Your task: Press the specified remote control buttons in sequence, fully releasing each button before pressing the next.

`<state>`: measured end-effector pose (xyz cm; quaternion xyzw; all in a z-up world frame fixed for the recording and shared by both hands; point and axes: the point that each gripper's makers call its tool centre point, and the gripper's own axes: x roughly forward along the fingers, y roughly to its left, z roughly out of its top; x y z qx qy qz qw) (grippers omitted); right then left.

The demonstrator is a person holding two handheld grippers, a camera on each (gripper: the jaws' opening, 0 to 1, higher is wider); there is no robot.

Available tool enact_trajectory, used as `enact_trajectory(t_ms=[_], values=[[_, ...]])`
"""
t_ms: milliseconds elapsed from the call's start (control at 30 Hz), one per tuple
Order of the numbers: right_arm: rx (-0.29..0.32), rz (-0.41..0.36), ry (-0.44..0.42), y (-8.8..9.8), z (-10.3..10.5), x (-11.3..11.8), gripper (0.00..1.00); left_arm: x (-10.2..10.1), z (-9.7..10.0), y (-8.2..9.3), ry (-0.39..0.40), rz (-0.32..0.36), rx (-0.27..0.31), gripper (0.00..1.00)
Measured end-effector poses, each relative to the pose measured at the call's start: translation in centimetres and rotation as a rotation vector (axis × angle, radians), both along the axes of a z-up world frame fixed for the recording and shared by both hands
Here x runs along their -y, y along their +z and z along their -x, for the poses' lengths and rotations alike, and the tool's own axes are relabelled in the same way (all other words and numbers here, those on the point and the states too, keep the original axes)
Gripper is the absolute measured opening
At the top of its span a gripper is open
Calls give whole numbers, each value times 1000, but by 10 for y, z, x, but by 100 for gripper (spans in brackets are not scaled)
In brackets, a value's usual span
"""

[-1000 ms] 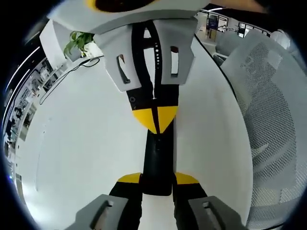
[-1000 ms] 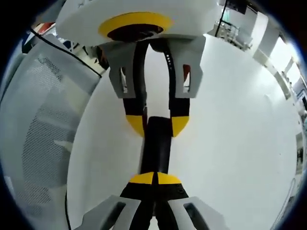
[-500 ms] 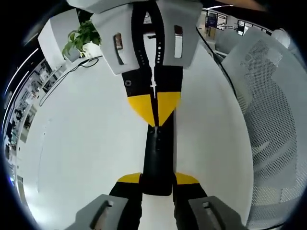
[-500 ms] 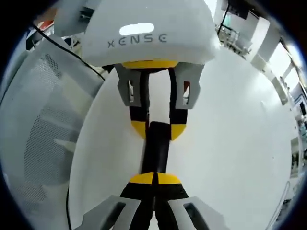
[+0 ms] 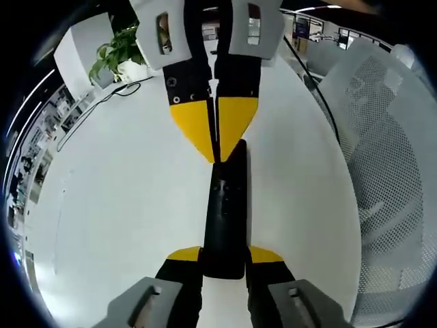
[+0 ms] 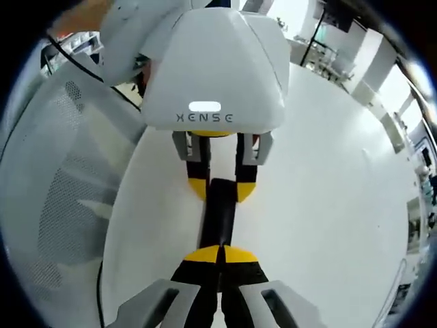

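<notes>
Centrally, remote: a long, slim black remote control [image 5: 225, 212] lies lengthwise above a white tabletop [image 5: 123, 198], clamped at its near end in the left gripper view; in the right gripper view the same remote [image 6: 217, 215] runs from that view's own tips up to the other gripper.
Left gripper: the left gripper [image 5: 224, 255] pinches the remote's near end between its yellow-tipped jaws, one jaw on each side; in the right gripper view it [image 6: 220, 190] faces the camera under its white housing, jaws still around the far end.
Right gripper: the right gripper [image 6: 221, 254] has its yellow tips pressed together, touching the remote's near end; in the left gripper view it [image 5: 217, 158] points down onto the remote's far end.
Buttons: too small to tell.
Surroundings: a grey mesh office chair [image 5: 389, 171] stands beside the table; a green potted plant [image 5: 116, 55] and a black cable [image 5: 95, 109] sit at the table's far edge.
</notes>
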<state>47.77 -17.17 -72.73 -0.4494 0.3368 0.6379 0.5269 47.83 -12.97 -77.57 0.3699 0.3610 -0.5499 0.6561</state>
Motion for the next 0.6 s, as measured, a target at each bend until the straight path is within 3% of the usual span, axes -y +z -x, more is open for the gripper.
enact_trajectory(t_ms=[233,600], values=[[6,-14,-4,2,2,0,0,0,-1,0,0,-2,2,23],[-13,-13,-14,-11,6,2,0,1,0,0,2,0,-1,23]])
